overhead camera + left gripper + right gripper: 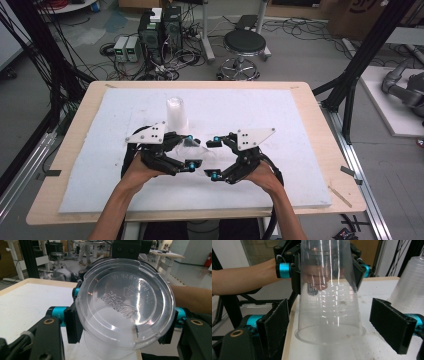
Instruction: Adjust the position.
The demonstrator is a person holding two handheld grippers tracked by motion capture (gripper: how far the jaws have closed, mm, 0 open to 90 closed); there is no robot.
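A clear plastic cup (198, 148) is held over the white mat between my two grippers. My left gripper (191, 151) is shut on it near its base, and the embossed base (125, 305) faces that gripper's camera, with a black pad (72, 325) pressed on either side. The cup's open rim (329, 333) points at my right gripper (215, 156). That gripper (333, 327) is open, its pads standing apart on both sides of the rim without touching it. The left gripper (327, 265) shows behind the cup.
An upside-down stack of clear cups (176, 114) stands on the white foam mat (280, 115) just behind the left gripper, and appears at the right as the stack (409, 287). The wooden table edge (320, 120) frames the mat. A stool (244, 45) and computer cases (160, 30) are on the floor beyond.
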